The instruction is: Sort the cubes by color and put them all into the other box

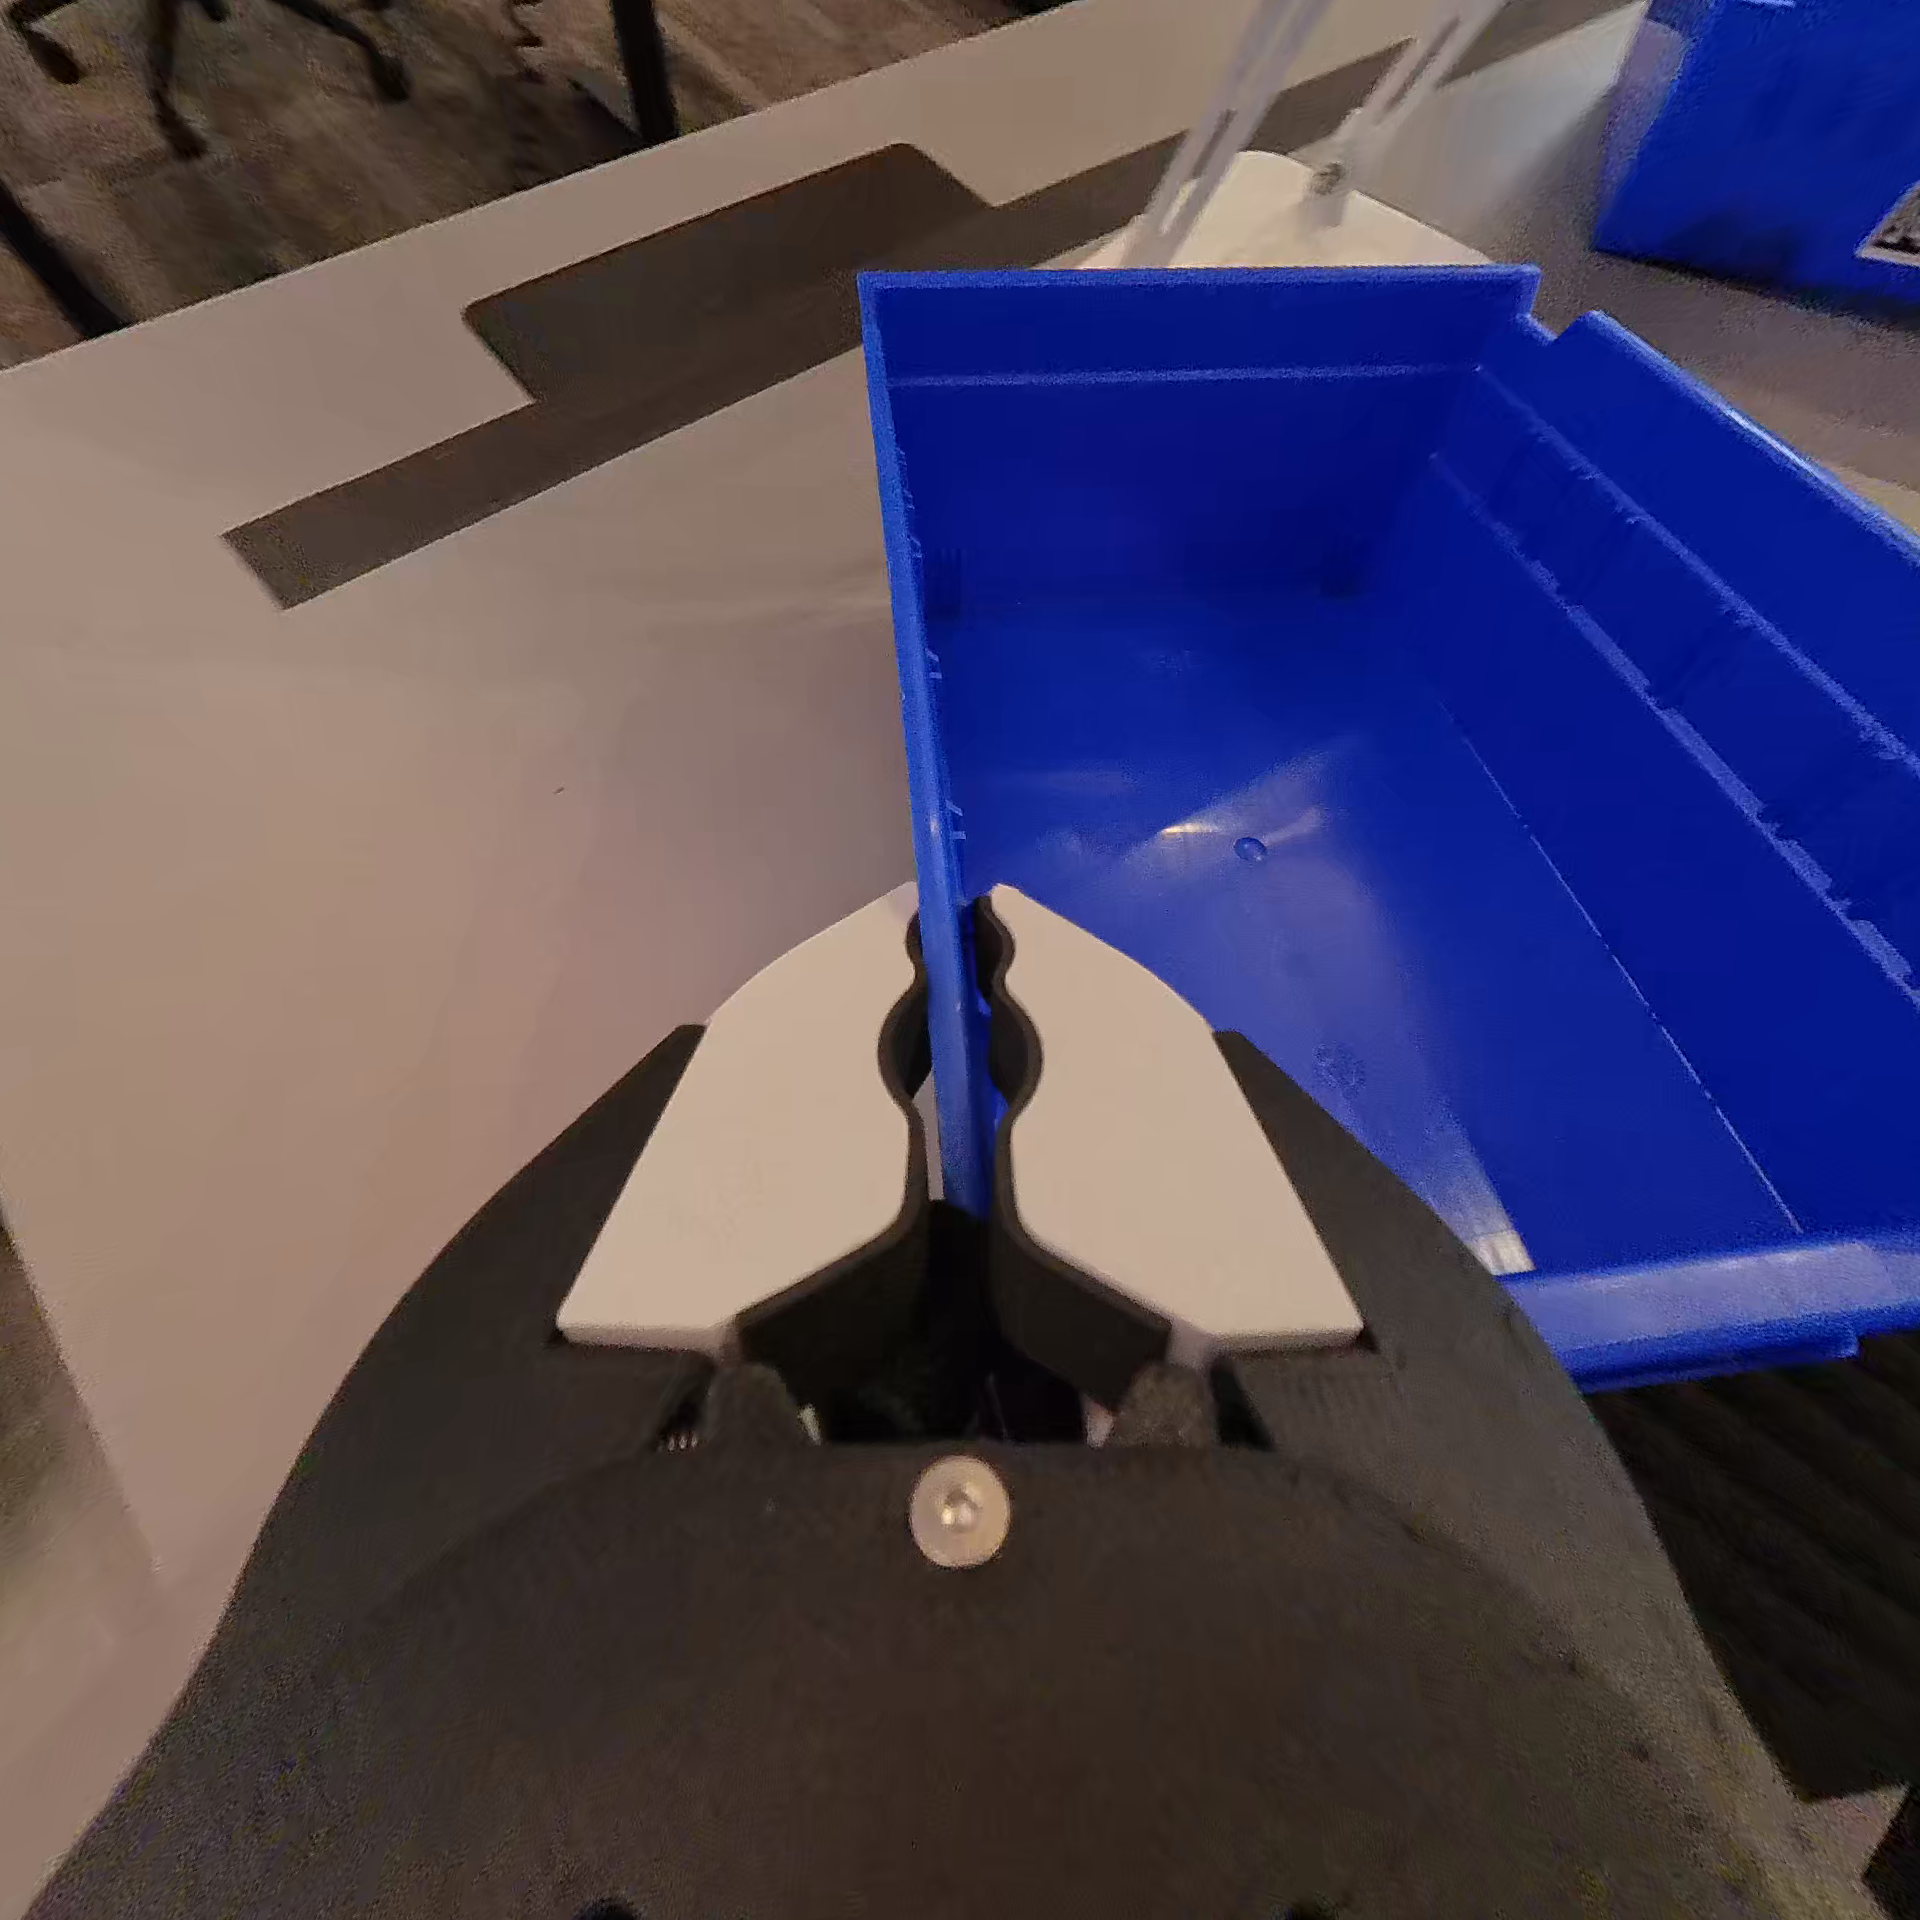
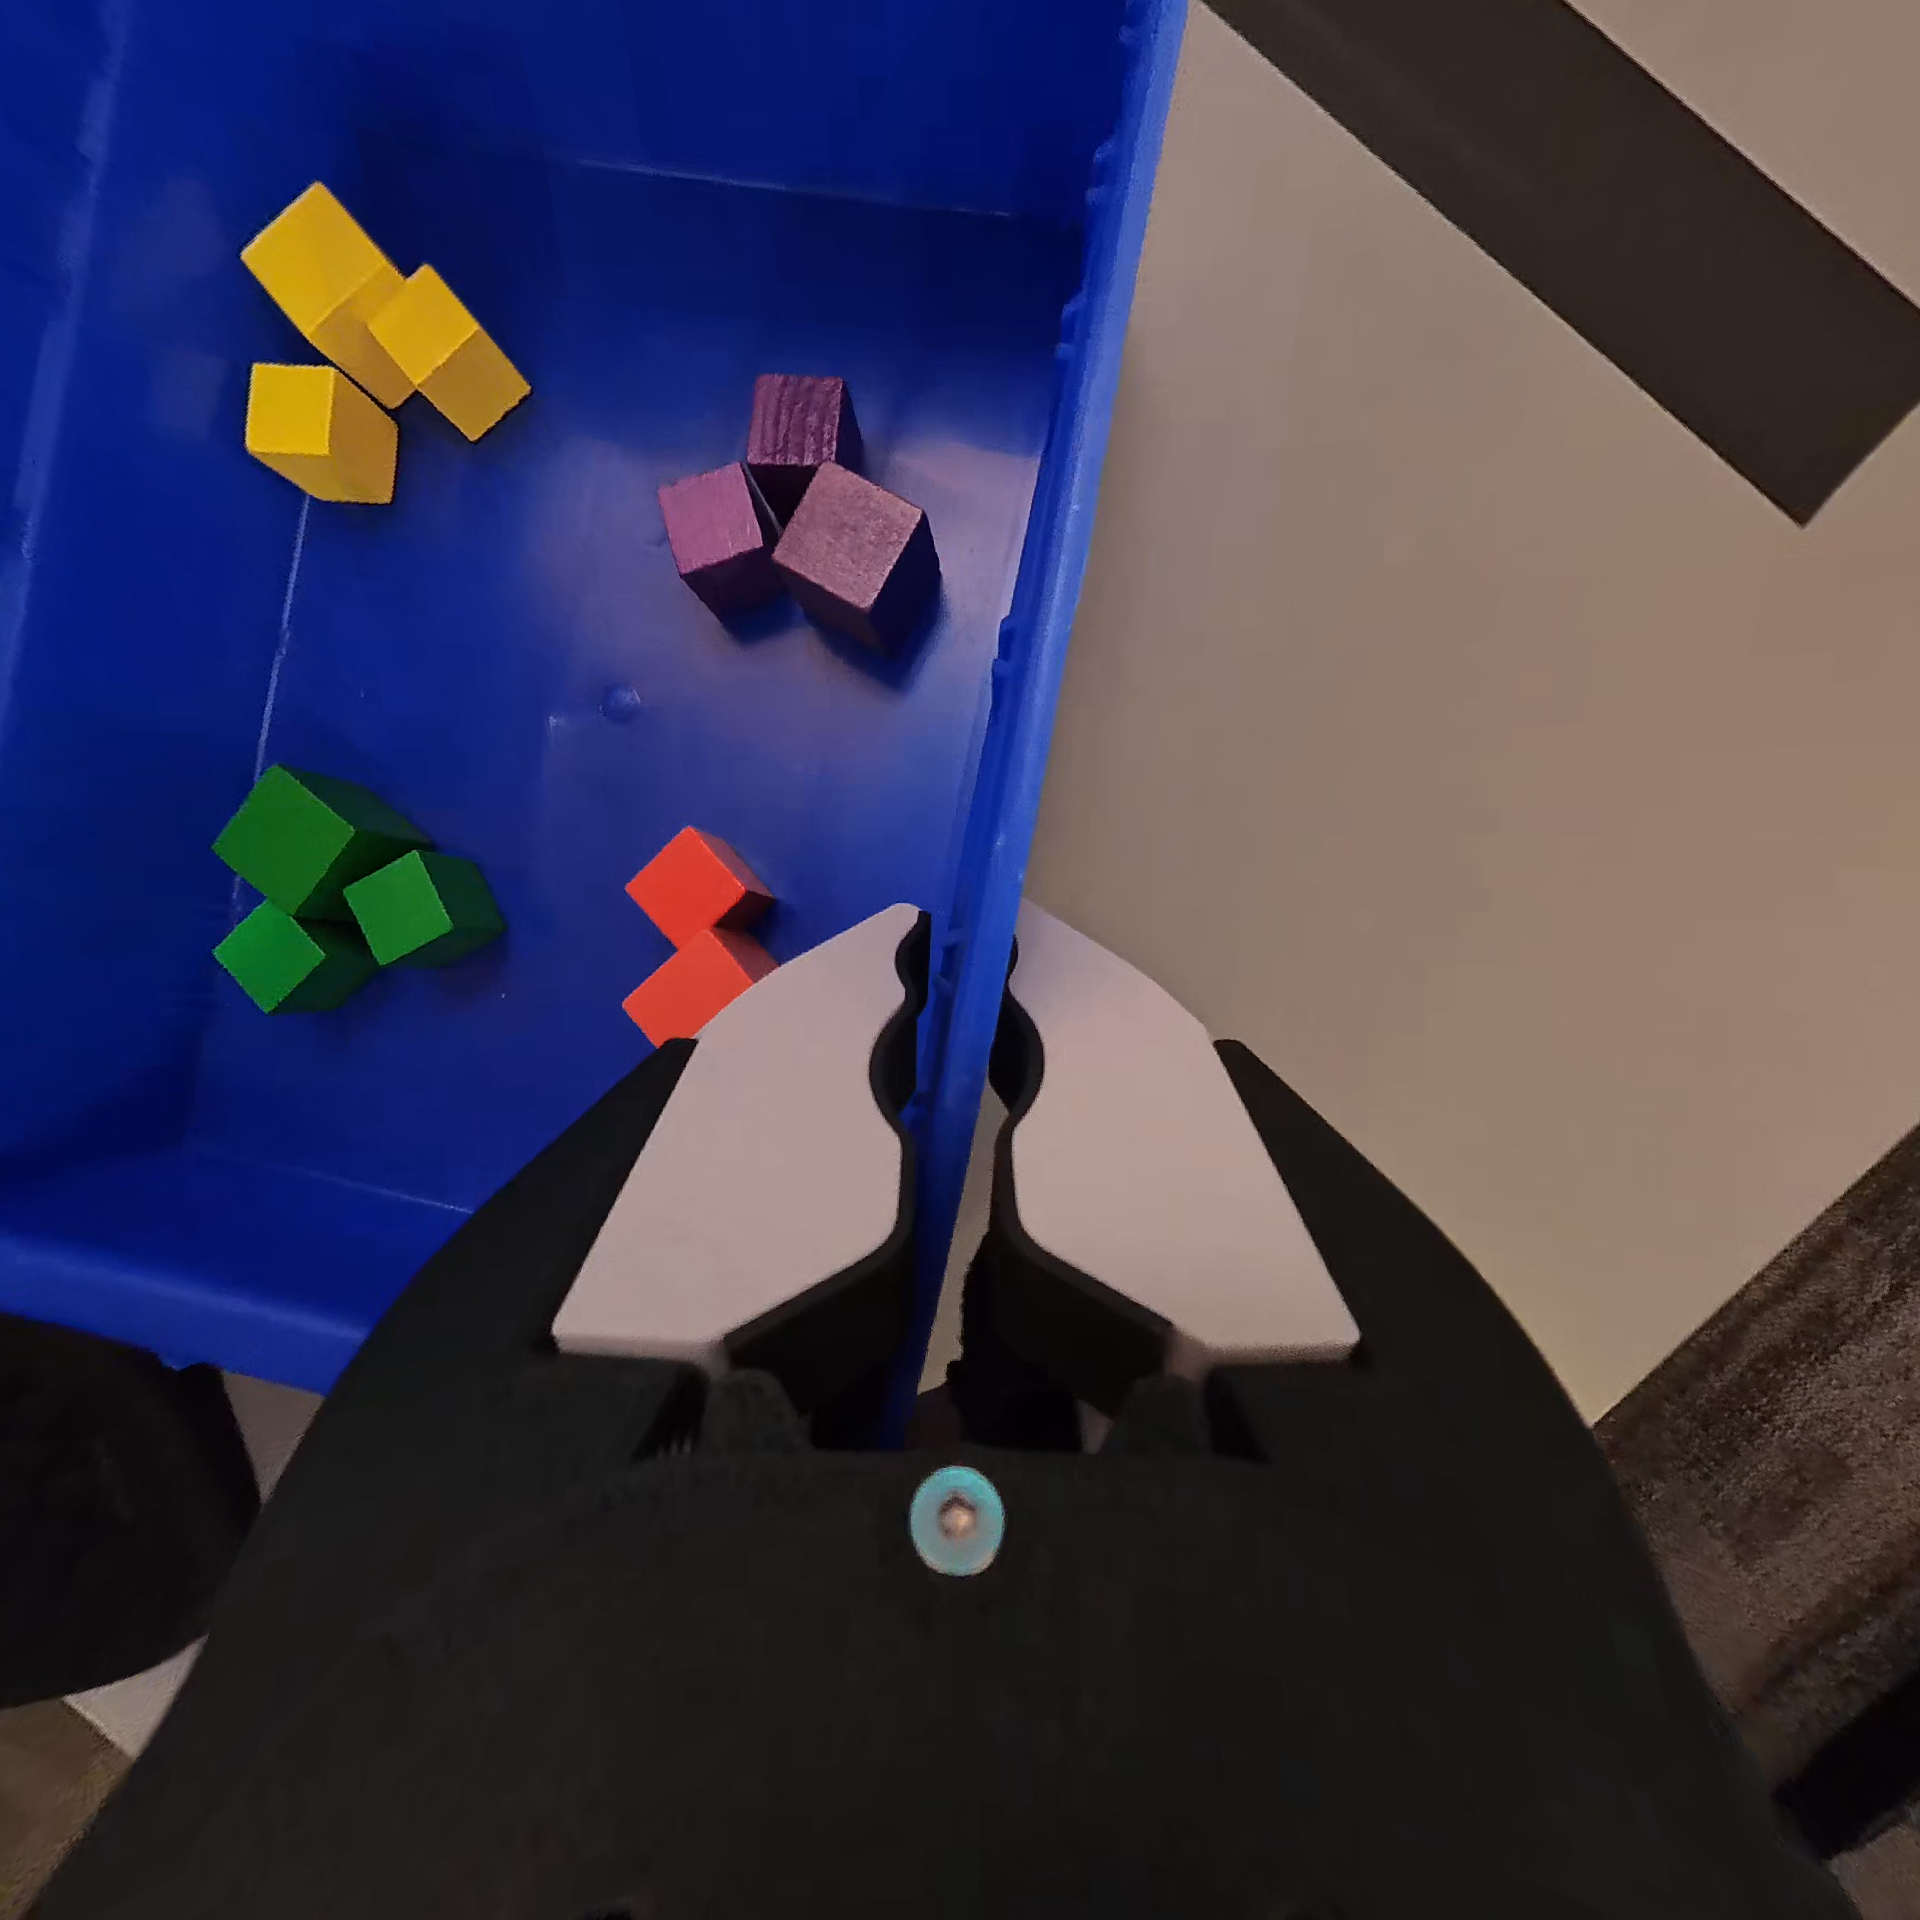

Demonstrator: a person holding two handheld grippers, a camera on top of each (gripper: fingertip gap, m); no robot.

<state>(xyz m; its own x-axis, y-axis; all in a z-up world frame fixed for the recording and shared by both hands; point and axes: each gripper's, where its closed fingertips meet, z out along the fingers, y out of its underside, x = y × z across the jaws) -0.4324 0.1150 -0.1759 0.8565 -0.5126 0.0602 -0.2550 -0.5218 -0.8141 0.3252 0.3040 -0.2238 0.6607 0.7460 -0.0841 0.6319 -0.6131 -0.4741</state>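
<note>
Sorting looks finished; you're on box handling now. Your left gripper (image 1: 956, 935) is clamped on the side wall of the empty blue box (image 1: 1299, 499). Your right gripper (image 2: 956, 935) pinches the wall of the filled box (image 2: 1049, 582): yellow cubes (image 2: 364, 332), green cubes (image 2: 332, 883), purple cubes (image 2: 800, 509), red cubes (image 2: 696, 935) grouped inside. Next, probably release or reposition gently; keep groups apart.

In the right wrist view, four clusters of cubes lie on the floor of a box (image 2: 1081, 416): one far left (image 2: 364, 332), one far right (image 2: 800, 509), one near left (image 2: 332, 894), one near right (image 2: 691, 935) beside the wall. This box stands on a table (image 2: 1455, 727). In the left wrist view, a bare box (image 1: 1351, 831) stands on the table, with a third box (image 1: 1766, 135) behind it to the right.
</note>
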